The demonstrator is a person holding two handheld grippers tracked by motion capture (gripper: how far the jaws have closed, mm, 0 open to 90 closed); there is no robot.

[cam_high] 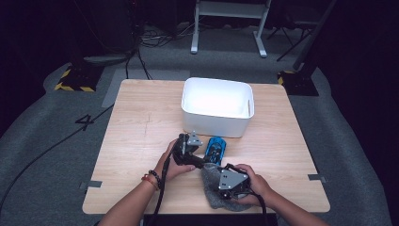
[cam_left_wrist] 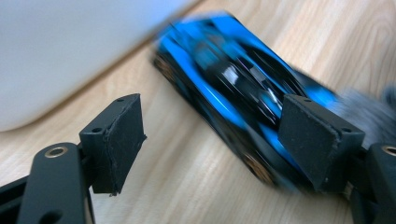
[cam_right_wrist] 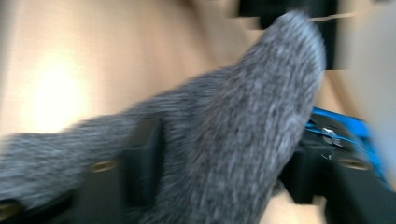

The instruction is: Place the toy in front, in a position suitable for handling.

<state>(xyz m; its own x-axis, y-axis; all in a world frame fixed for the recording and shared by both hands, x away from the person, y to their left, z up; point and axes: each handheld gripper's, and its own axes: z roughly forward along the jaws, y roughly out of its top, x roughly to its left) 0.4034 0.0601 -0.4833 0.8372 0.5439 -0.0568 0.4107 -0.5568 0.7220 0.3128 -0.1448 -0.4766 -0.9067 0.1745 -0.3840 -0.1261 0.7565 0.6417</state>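
A blue and black toy car lies on the wooden table just in front of the white bin. My left gripper points at the car from its left. In the left gripper view the car lies slantwise between the open jaws of the left gripper. The right pad stands at the car's near end and the left pad is well apart from it. A grey fuzzy cloth lies near the front edge. My right gripper has its jaws apart with the cloth bunched between them.
The white bin's wall rises close on the left in the left gripper view. Both hands work close together at the table's front middle. Bare wood stretches to the left and right. Dark floor with cables and stands surrounds the table.
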